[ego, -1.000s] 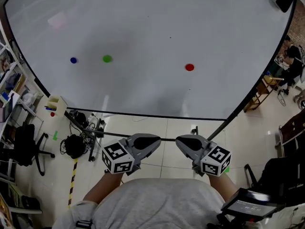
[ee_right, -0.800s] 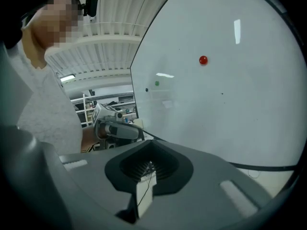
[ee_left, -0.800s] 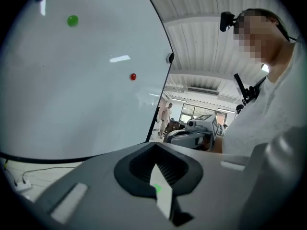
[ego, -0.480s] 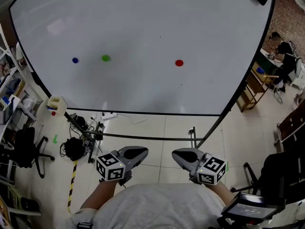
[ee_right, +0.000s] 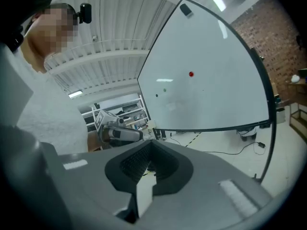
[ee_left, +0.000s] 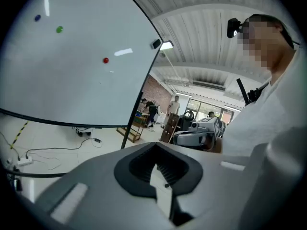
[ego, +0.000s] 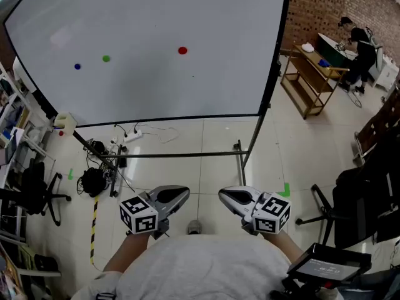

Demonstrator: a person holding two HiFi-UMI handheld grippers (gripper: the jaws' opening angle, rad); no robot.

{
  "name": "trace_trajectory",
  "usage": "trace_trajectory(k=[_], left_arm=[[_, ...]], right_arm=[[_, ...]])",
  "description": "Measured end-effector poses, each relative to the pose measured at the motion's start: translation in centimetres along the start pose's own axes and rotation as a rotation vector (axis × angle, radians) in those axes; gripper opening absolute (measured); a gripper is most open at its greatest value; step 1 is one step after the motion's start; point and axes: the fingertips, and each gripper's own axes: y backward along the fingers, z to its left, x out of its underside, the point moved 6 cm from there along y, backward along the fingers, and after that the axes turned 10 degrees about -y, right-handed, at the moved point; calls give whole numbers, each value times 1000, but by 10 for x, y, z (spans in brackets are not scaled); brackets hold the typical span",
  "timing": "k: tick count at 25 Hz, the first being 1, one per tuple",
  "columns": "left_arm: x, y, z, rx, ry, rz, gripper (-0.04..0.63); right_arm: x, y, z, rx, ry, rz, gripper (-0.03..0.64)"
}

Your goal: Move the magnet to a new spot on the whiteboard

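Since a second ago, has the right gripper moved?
Yes. The right gripper has backed away from the whiteboard: its tip overlapped the stand's bottom bar before, now tiled floor shows between them.

Pale tiled floor (ego: 206, 152) (cables (ego: 100, 164) tangled at its left side), a brick wall (ego: 315, 5) at upper right, a wooden rack (ego: 305, 83) before it, a black office chair (ego: 31, 195) far left.
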Motion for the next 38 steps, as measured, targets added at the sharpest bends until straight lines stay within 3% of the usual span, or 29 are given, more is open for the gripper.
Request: trace_trajectory(k=[6, 15, 25, 38], left_arm=[[-14, -5, -28, 27, -49, 40, -18], [-23, -2, -41, 95, -111, 20, -18], [-14, 30, -30, 66, -88, 12, -18], [-9, 37, -22, 96, -85, 2, -18]], right_arm=[[4, 28, 17, 14, -1, -40, 3], [5, 22, 37, 69, 31, -63, 3], [6, -1, 55, 65, 50, -46, 3], [6, -18, 55, 88, 59, -34, 3]])
